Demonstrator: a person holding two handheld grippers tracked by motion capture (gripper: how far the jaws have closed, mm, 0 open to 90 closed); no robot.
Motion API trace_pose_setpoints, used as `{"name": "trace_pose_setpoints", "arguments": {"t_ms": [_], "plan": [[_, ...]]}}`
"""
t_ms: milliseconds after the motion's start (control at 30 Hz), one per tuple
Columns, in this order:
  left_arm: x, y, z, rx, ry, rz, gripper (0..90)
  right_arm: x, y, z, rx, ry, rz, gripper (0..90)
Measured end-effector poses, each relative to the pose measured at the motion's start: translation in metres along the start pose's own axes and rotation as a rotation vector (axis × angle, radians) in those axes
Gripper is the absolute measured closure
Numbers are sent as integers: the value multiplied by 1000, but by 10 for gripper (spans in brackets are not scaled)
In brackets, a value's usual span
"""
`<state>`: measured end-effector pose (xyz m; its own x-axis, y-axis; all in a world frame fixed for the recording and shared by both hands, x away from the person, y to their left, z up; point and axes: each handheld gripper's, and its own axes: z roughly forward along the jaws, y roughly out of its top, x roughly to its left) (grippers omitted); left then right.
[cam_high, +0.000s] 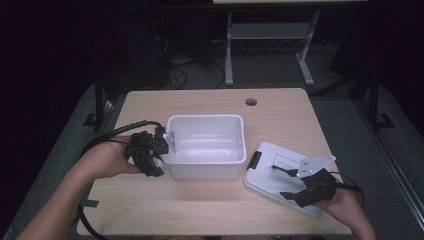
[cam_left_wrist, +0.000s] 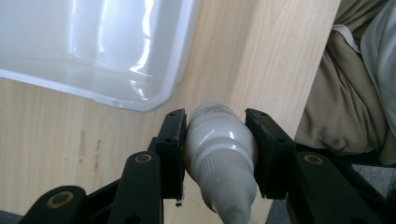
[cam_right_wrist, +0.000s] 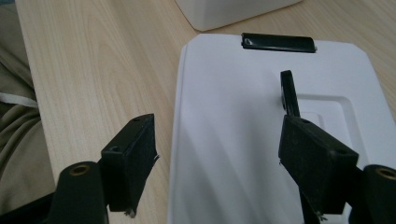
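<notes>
From above, my left gripper (cam_high: 161, 150) sits just beside the white bin (cam_high: 206, 146), at its near left corner. Along its jaws, I'm clamped on a small white bottle (cam_left_wrist: 219, 156), nozzle pointing back at me, bin rim just ahead (loading it is the step in hand, I judge). Next: lift over the rim, then release. My right gripper (cam_right_wrist: 217, 161) hangs spread wide over the white lid (cam_right_wrist: 275, 130), holding nothing.

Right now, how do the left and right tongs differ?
The left tongs are shut on a white bottle, beside the bin; the right tongs stand open with nothing gripped. The left tongs are over bare table, the right tongs over the lid. Both have black pads.
</notes>
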<state>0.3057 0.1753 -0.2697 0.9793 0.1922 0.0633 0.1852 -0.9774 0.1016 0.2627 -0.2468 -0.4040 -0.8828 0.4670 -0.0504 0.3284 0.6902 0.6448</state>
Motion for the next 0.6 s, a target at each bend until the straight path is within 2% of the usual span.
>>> {"name": "trace_pose_setpoints", "arguments": {"t_ms": [333, 600], "plan": [[18, 9, -13, -14, 22, -4, 597, -1, 0, 3, 8, 2, 2, 269], [29, 25, -13, -7, 34, 3, 597, -1, -1, 3, 5, 4, 8, 269]]}}
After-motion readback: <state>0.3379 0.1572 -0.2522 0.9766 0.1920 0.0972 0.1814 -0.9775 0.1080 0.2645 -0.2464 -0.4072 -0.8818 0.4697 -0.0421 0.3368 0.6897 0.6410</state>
